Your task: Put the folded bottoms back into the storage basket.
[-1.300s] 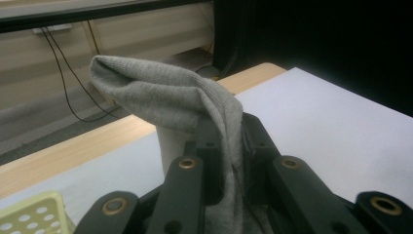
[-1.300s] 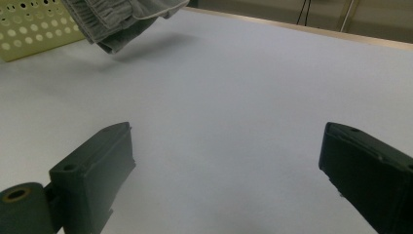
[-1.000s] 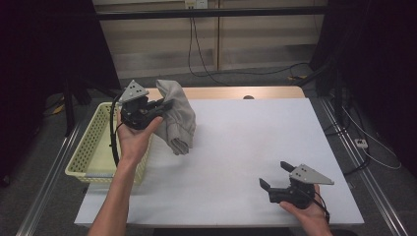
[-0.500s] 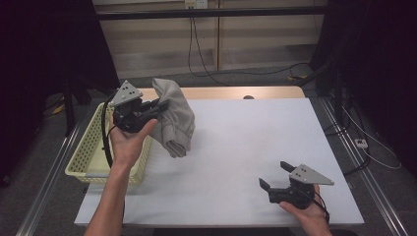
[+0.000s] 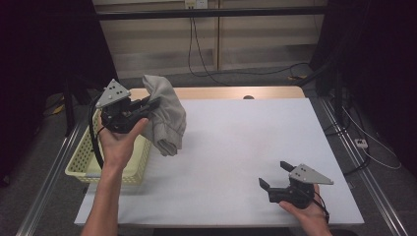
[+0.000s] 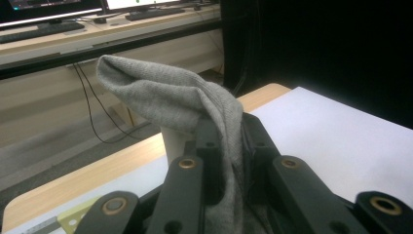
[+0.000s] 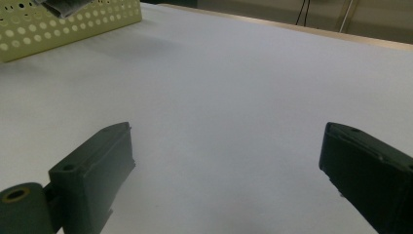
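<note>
A grey cloth (image 5: pixel 166 114) hangs in the air over the table's left side, next to the basket. My left gripper (image 5: pixel 153 104) is shut on it, raised above the table. In the left gripper view the grey cloth (image 6: pixel 170 95) is pinched between the two black jaws and folds up over their tips. My right gripper (image 5: pixel 275 174) rests low near the table's front right, open, with nothing between its jaws. The right gripper view has the two black fingers (image 7: pixel 92 170) wide apart over bare white tabletop.
A pale yellow perforated basket (image 5: pixel 87 162) stands at the table's left edge, also the basket (image 7: pixel 58 27) at the top left of the right gripper view. The white tabletop (image 5: pixel 246 142) has a wooden strip along its far edge. Cables hang behind the table.
My left gripper has lifted and swung left toward the basket side, carrying the grey cloth, which now hangs higher. The right gripper has stayed in place.
</note>
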Available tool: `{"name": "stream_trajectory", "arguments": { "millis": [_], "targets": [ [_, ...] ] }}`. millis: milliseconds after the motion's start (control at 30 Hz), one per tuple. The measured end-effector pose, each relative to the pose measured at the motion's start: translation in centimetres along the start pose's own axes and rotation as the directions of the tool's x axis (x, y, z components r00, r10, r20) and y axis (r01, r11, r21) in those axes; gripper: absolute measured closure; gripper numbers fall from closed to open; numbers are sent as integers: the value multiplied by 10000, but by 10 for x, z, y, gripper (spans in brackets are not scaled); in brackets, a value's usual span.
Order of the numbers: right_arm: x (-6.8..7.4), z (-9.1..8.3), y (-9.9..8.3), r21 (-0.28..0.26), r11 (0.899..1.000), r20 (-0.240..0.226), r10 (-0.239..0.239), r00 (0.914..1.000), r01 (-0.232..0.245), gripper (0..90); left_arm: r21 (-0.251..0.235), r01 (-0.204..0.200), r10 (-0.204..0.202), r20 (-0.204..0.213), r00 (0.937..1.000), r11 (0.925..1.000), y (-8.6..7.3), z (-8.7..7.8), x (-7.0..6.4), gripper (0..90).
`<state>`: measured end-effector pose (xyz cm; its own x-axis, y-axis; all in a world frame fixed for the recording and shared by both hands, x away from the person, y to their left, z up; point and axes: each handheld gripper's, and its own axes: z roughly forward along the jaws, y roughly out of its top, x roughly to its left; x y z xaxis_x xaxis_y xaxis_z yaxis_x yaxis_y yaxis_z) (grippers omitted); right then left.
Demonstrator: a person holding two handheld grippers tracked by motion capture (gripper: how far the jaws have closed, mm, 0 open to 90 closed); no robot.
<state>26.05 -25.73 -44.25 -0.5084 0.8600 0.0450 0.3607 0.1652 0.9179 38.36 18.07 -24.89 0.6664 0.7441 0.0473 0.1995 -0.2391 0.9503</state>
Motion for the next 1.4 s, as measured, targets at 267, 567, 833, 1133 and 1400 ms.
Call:
{"name": "stream_trajectory", "arguments": {
  "millis": [267, 567, 833, 1133, 1400],
  "targets": [
    [0, 0, 0, 10, 10000, -27, -12, 10000, 12, 51, -16, -189, 189, -32, 9998, 9998, 3, -5, -2, 808],
    [0, 0, 0, -16, 10000, -28, -41, 10000, 41, 51, -60, -470, 468, -272, 9985, 9989, 7, -15, -3, 808],
    [0, -1, 0, -26, 10000, -39, -41, 10000, 41, 51, -114, -332, 326, -514, 9981, 9994, 7, -22, 2, 808],
    [1, -1, 0, -6, 10000, -54, -19, 10000, 19, 51, -484, -176, 140, -728, 9973, 9987, 8, -37, 10, 808],
    [1, -1, 0, -1, 10000, -48, -30, 10000, 30, 51, -810, 12, -93, -1004, 9949, 9967, 9, -53, 18, 809]
  ]
}}
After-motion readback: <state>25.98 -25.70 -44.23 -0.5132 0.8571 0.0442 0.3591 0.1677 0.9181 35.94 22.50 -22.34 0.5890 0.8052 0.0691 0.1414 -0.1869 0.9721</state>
